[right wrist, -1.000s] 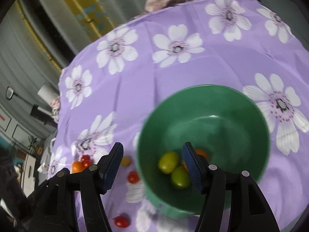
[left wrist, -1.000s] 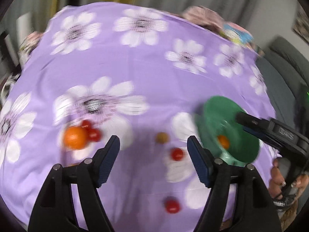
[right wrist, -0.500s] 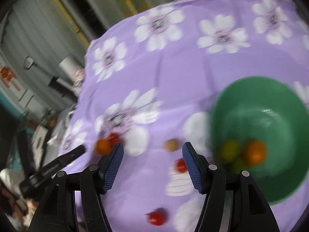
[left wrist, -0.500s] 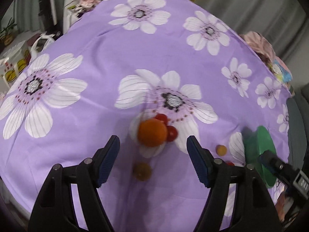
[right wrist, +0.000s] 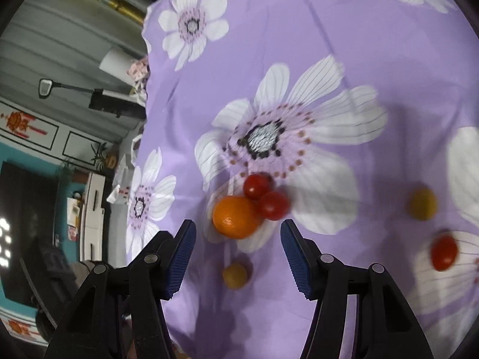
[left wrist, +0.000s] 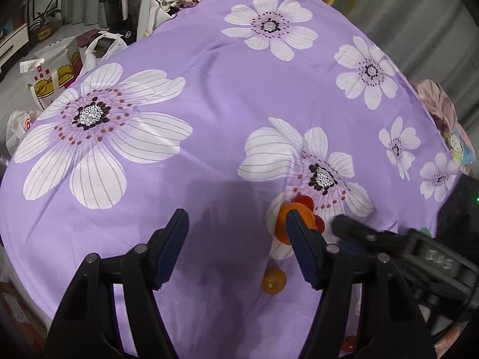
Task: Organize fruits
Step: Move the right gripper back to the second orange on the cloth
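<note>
An orange point(right wrist: 236, 217) lies on the purple flowered cloth point(right wrist: 299, 59) and touches two red cherry tomatoes point(right wrist: 274, 205). My right gripper point(right wrist: 238, 239) hovers just short of the orange, its jaws closing with nothing between the pads. A small yellow fruit point(right wrist: 235, 275) lies below the gap. Another yellow fruit point(right wrist: 423, 203) and a red tomato point(right wrist: 444, 252) lie off to the right. My left gripper point(left wrist: 236, 233) hangs over bare cloth, its jaws closing on nothing. Its right finger hides part of the orange point(left wrist: 280, 224). The right gripper point(left wrist: 347, 233) reaches in from the right.
A sliver of the green bowl point(left wrist: 425, 232) shows behind the right gripper. The table's left edge drops to bags and boxes point(left wrist: 54, 71) on the floor. Pink clothes point(left wrist: 437, 101) lie at the far right edge. A red tomato point(left wrist: 348, 342) sits near the front.
The right gripper swung left from over the green bowl to the orange and tomatoes; the bowl left its view. The left view shifted left, so the orange now sits behind its right finger.
</note>
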`<state>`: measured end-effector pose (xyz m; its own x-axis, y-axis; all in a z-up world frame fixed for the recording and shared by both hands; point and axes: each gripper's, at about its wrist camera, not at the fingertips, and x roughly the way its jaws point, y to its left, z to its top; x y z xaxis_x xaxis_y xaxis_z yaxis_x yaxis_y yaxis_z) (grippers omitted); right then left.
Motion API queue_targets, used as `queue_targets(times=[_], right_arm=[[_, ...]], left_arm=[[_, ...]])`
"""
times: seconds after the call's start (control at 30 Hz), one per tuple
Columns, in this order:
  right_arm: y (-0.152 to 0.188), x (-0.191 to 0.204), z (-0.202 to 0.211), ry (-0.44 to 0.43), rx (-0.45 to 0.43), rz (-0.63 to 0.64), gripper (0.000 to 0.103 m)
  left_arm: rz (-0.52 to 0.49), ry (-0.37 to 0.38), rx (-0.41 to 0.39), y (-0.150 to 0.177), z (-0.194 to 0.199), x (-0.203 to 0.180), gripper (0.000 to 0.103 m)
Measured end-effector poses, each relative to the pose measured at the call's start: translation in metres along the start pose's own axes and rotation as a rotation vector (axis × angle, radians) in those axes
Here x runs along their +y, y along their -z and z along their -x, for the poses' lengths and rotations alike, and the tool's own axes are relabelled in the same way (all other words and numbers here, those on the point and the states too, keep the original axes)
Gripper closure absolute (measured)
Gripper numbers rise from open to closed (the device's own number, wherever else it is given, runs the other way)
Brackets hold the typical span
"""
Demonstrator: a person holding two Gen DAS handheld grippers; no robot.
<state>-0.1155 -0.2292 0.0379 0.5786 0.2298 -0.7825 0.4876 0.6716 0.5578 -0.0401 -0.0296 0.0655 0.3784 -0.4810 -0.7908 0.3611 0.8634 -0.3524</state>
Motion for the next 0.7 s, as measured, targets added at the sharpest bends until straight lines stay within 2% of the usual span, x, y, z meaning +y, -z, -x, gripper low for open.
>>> queue_targets(times=[0.23, 0.3, 0.33, 0.4, 0.6, 0.7], right_arm=[[-0.005, 0.01, -0.036, 0.025, 0.075, -0.003, 0.045], [-0.007, 0.009, -0.04, 0.057, 0.066, -0.003, 0.048], [-0.008, 0.008, -0.04, 0.071, 0.065, -0.005, 0.053], [-0.008, 0.004, -0.043, 0.06, 0.067, -0.021, 0.054], [-0.003, -0.002, -0.033, 0.058, 0.076, 0.004, 0.055], [0.007, -0.009, -0.016, 0.116, 0.056, 0.042, 0.055]], left_arm=[[0.031, -0.005, -0.006, -0.005, 0.002, 0.009, 0.036], [0.026, -0.012, -0.007, -0.005, 0.003, 0.009, 0.036], [0.023, -0.015, -0.008, -0.005, 0.003, 0.009, 0.036], [0.019, -0.011, -0.011, -0.005, 0.004, 0.008, 0.036], [-0.004, -0.006, -0.01, -0.003, 0.003, 0.002, 0.036], [-0.024, 0.007, 0.001, -0.001, 0.0, -0.004, 0.036]])
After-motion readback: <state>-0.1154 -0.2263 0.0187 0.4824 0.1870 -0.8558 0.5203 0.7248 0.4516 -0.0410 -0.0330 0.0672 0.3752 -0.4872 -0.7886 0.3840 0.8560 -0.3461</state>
